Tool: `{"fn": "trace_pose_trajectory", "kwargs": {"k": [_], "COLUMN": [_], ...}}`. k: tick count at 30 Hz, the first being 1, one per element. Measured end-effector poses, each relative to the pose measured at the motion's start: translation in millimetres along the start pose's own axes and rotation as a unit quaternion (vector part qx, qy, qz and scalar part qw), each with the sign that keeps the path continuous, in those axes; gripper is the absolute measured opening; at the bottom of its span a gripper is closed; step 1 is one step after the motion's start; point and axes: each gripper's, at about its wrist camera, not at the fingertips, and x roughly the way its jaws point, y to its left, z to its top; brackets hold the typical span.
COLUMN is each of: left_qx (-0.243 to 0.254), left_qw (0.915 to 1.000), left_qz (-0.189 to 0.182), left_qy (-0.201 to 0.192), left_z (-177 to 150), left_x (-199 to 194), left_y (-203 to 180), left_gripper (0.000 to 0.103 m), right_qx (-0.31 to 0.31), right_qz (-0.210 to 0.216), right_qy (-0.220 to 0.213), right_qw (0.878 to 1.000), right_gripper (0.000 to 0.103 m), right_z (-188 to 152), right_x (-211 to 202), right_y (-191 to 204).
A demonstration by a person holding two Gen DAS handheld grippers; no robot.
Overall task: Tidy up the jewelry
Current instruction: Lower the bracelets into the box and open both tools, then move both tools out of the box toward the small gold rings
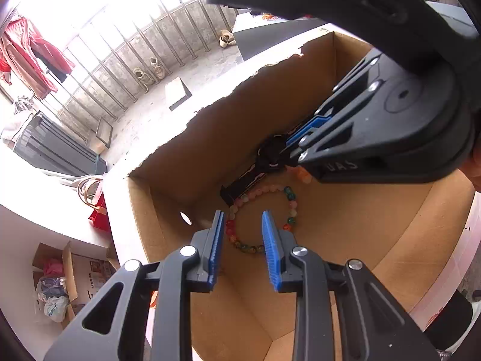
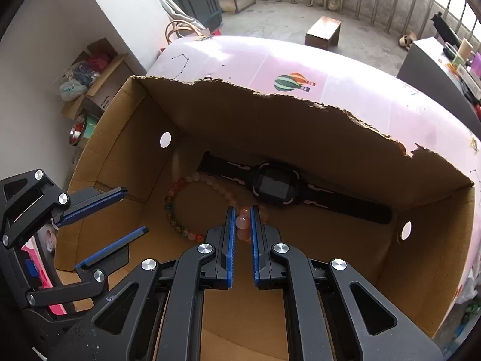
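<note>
An open cardboard box (image 2: pixel 300 126) with a torn rim holds a black watch (image 2: pixel 273 185) laid flat along its far wall. A multicoloured bead bracelet (image 2: pixel 171 210) lies on the floor in front of the watch. My right gripper (image 2: pixel 242 210) points down into the box, shut on a peach bead bracelet (image 2: pixel 243 222). My left gripper (image 1: pixel 243 213) hovers open above the multicoloured bracelet (image 1: pixel 290 210), with nothing between its fingers. In the left wrist view the right gripper (image 1: pixel 293 156) reaches in from the upper right, with peach beads (image 1: pixel 303 176) at its tip beside the watch (image 1: pixel 270 153).
The box stands on a table with a pink printed cloth (image 2: pixel 345 69). Round holes (image 2: pixel 405 230) pierce the box's side walls. On the floor beyond are a small wooden stool (image 2: pixel 323 31), a carton of clutter (image 2: pixel 90 69) and a metal railing (image 1: pixel 126 69).
</note>
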Motion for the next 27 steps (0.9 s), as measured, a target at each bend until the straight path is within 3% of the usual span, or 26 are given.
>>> {"fn": "trace_pose_trajectory", "kwargs": {"k": [3, 9, 12, 17, 21, 27], "left_qx": [0.020, 0.006, 0.001, 0.000, -0.014, -0.060], "left_qw": [0.9994, 0.9998, 0.9997, 0.9995, 0.9977, 0.9857], "left_qz": [0.026, 0.002, 0.002, 0.004, -0.004, -0.074], "left_qy": [-0.013, -0.018, -0.023, -0.030, -0.067, -0.139], "left_z": [-1, 1, 2, -1, -8, -46], "left_x": [2, 2, -3, -11, -34, -87], "left_y": [-7, -13, -13, -16, -20, -34], "left_gripper": [0.030, 0.035, 0.041, 0.042, 0.042, 0.042], "right_qx": [0.006, 0.002, 0.010, 0.015, 0.013, 0.015], "right_qz": [0.001, -0.008, -0.034, -0.049, -0.056, -0.039], "right_qy": [-0.016, 0.001, -0.012, -0.030, -0.083, -0.195], "right_qw": [1.000, 1.000, 0.999, 0.998, 0.995, 0.980], "right_gripper": [0.008, 0.009, 0.016, 0.017, 0.017, 0.023], "right_z": [0, -1, -3, -10, -26, -97], "right_x": [-5, 2, -1, -14, -44, -117], "right_y": [0, 0, -6, -13, -15, -17]}}
